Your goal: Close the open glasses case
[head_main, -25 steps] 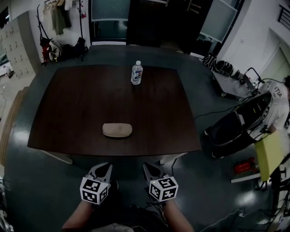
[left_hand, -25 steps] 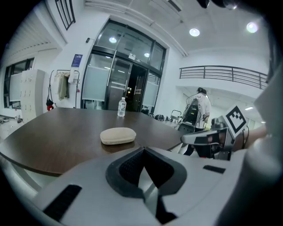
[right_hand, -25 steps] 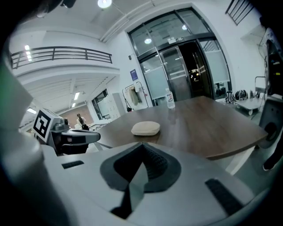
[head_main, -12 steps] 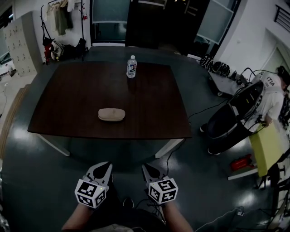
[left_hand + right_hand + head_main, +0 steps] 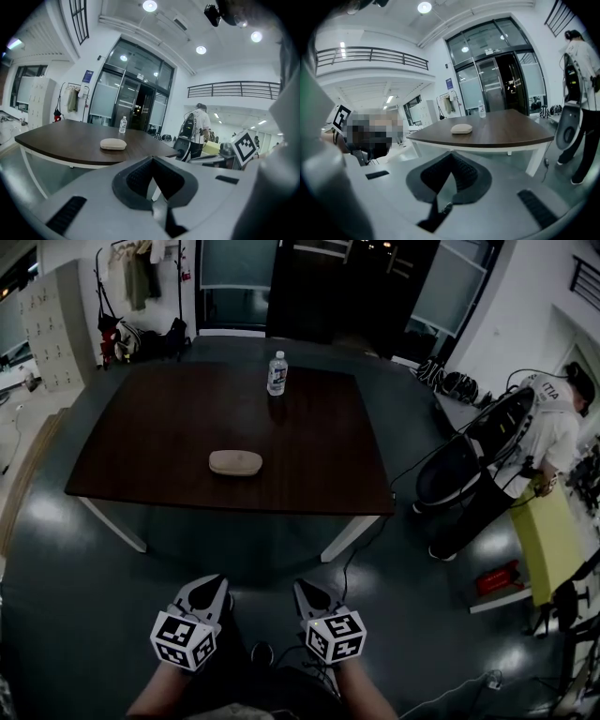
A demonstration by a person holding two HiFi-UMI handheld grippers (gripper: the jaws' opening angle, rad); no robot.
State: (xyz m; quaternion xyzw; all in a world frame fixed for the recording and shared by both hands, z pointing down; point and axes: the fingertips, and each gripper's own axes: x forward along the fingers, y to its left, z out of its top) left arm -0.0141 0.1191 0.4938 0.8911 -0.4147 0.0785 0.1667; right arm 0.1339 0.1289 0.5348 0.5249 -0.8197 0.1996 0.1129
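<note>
I can't make out a seam on the small glasses case, lying long axis left-right near the worktop front edge, well apart from my left gripper and right gripper, both closed, empty.

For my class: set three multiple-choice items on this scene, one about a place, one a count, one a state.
1. The water bottle stands: A on the floor; B near the far edge of the table; C under the table.
2. Things on the table: A two; B four; C none.
3. The jaws of the left gripper are: A wide apart; B clamped on the bottle; C together, empty.
Answers: B, it stands by the far edge; A, only bottle and glasses case lie there; C, the tips meet with nothing between.
</note>
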